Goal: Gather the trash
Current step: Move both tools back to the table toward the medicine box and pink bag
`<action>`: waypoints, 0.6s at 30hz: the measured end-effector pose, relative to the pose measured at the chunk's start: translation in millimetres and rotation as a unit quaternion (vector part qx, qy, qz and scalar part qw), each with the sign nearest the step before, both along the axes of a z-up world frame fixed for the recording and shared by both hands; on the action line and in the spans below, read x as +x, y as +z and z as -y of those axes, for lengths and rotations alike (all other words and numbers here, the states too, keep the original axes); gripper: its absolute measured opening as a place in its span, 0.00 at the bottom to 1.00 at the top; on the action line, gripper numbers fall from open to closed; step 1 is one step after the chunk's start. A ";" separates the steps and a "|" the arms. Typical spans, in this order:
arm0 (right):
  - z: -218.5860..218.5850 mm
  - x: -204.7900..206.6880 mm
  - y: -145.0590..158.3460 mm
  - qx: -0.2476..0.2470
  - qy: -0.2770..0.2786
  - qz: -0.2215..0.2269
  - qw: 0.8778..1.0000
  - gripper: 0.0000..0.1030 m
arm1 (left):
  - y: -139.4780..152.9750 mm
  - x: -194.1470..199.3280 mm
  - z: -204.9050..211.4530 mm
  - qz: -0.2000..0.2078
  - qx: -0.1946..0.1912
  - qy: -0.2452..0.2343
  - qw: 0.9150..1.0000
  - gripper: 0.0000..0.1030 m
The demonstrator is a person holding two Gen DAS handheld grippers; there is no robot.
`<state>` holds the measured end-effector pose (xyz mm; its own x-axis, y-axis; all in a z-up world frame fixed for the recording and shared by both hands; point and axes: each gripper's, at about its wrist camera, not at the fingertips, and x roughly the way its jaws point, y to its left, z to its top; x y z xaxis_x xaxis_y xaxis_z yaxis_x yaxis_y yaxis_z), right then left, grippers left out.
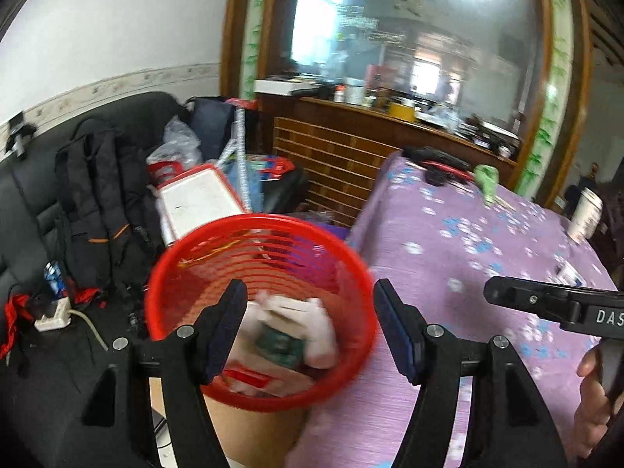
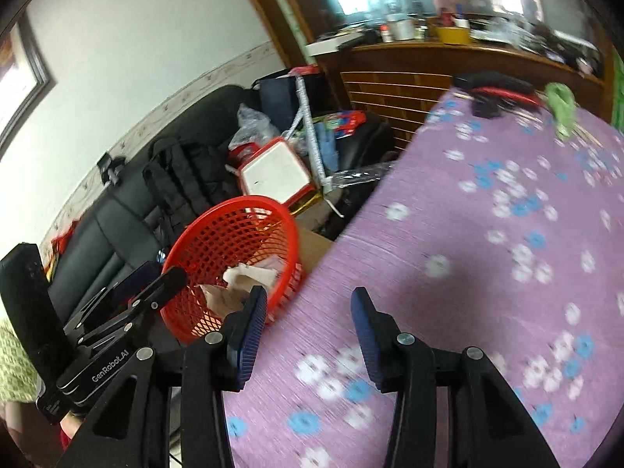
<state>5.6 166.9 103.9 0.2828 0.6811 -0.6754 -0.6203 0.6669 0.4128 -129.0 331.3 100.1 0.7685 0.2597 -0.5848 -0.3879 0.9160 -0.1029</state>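
Left wrist view: the left tongs (image 1: 310, 325) stand wide apart at the bottom centre with nothing between the pads. Directly beyond them, in the lower middle of the frame, sits the red mesh basket (image 1: 261, 304), resting on what looks like a cardboard box just beside the edge of the table (image 1: 487, 241), which is covered in a purple flowered cloth. Inside the basket lies crumpled white paper (image 1: 300, 319) wrapped around something dark green, with a red and white scrap beneath it. My reading is that this trash is already in, and the tongs are empty above it. At the right edge, the right tongs (image 1: 507, 294) reach in over the cloth; their opening is not readable here. At the far end of the table, upper right, lie a green crumpled piece (image 1: 487, 181), a black and red object and a white cup (image 1: 585, 214).

Right wrist view: the right tongs (image 2: 308, 331) sit at the bottom centre, partly open and empty, over the near purple cloth. The basket (image 2: 234, 257) is at centre left, off the table edge, with white and tan paper showing inside. The left tongs (image 2: 156, 284) appear at lower left beside the basket rim. The green piece (image 2: 561, 107) remains at the upper right.

Judging by this, several pieces are collected, while the green scrap and perhaps the cup are still left.
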 end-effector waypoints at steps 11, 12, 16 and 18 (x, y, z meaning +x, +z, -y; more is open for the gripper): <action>129.5 4.0 -3.6 0.016 -0.091 -0.010 0.996 0.48 | 9.4 25.7 107.2 -0.018 0.028 -0.092 0.995 0.66; 141.6 3.7 -5.0 0.015 -0.100 -0.010 0.995 0.49 | 9.4 28.0 118.6 -0.021 0.031 -0.101 0.994 0.66; 201.0 7.6 -10.0 0.014 -0.149 -0.012 0.989 0.53 | 9.0 39.4 162.4 -0.033 0.037 -0.140 0.989 0.68; 229.1 11.3 -9.9 0.007 -0.177 -0.010 0.984 0.53 | 11.2 44.9 182.7 -0.037 0.041 -0.157 0.986 0.68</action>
<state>16.9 -62.2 94.0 0.4912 0.5507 -0.6749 -0.3417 0.8345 0.4322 -84.1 148.6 111.3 0.7745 0.0650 -0.6292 -0.0878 0.9961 -0.0051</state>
